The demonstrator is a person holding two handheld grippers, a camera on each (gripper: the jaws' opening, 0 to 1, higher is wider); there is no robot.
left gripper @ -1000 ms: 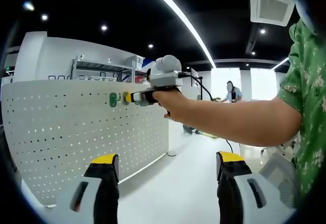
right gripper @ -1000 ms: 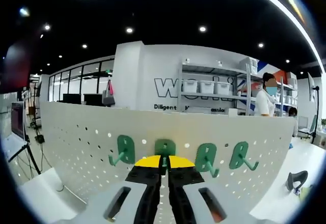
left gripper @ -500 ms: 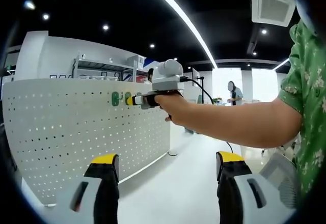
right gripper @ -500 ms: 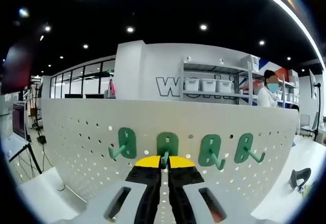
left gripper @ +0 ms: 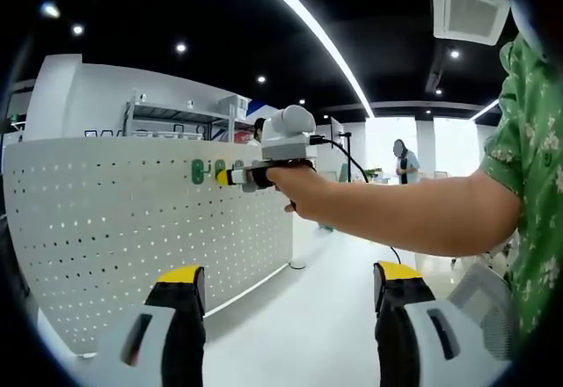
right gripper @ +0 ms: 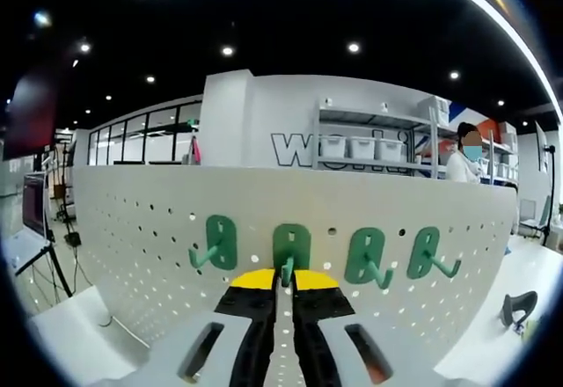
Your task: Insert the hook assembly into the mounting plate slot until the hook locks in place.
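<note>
Hook (right gripper: 289,251), green: in the right gripper view, your right gripper (right gripper: 281,278) is pinching its prong against the white pegboard (right gripper: 132,246), between three sibling hooks (right gripper: 368,259). In the left gripper view, your left gripper (left gripper: 286,281) is idling, jaws spread wide, facing the pegboard (left gripper: 132,229).

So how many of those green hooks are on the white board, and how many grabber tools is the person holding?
Green hooks: 4
White pegboard: 1
Handheld grippers, right gripper and left gripper: 2
Total: 7
</note>
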